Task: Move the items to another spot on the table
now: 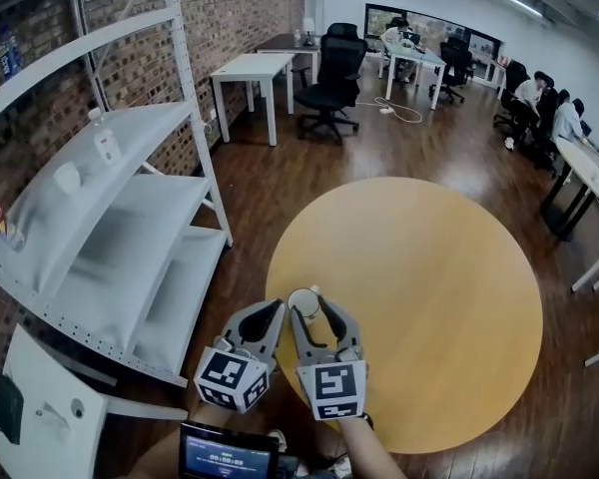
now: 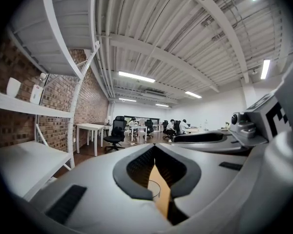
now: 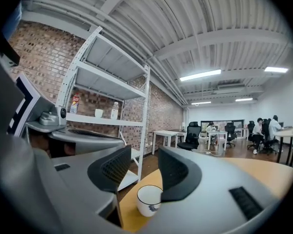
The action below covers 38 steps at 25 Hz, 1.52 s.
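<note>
The round table (image 1: 429,297) carries a white cup (image 1: 303,301), white shelving (image 1: 130,247) alongside.

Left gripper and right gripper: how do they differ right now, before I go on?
The left gripper has its jaws together at the tips; the right gripper has its jaws apart. Nothing sits between the left gripper's jaws, while the white cup stands low in the right gripper's gap, not clamped. Both point level, side by side at the near edge of the round table.
</note>
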Tool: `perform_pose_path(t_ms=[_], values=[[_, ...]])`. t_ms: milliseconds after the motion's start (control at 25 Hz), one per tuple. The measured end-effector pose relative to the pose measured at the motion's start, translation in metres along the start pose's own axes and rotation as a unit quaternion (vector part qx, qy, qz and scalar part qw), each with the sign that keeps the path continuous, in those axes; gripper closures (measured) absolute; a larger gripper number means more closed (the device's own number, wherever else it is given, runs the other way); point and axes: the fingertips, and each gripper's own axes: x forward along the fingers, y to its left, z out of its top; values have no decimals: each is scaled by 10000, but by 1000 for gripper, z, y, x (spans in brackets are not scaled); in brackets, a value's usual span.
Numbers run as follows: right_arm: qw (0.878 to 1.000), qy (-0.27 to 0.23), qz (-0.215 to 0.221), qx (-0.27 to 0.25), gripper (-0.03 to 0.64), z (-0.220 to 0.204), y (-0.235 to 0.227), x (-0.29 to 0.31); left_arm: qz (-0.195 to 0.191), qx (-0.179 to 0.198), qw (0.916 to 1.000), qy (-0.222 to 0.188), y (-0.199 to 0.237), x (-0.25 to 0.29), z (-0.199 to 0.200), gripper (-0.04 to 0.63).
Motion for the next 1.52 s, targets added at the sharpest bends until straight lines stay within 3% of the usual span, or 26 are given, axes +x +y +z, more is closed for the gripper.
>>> perform_pose_path(t_ms=[360, 560, 840, 1280, 1520], values=[[9999, 120, 55, -18, 361, -17, 25, 36, 108, -33, 9999, 114, 40, -6, -18, 592], [9997, 229, -44, 46, 360, -29, 23, 44, 39, -26, 9998, 175, 44, 0, -25, 592], [9987, 457, -192, 121, 328, -63, 14, 55, -42, -44, 9994, 353, 48, 11, -46, 592], [9946, 892, -413, 341, 215, -127, -2, 77, -191, -107, 9969, 760, 56, 30, -86, 592], [9924, 1007, -541, 453, 193, -154, -11, 88, -278, -98, 9955, 897, 60, 45, -105, 592]])
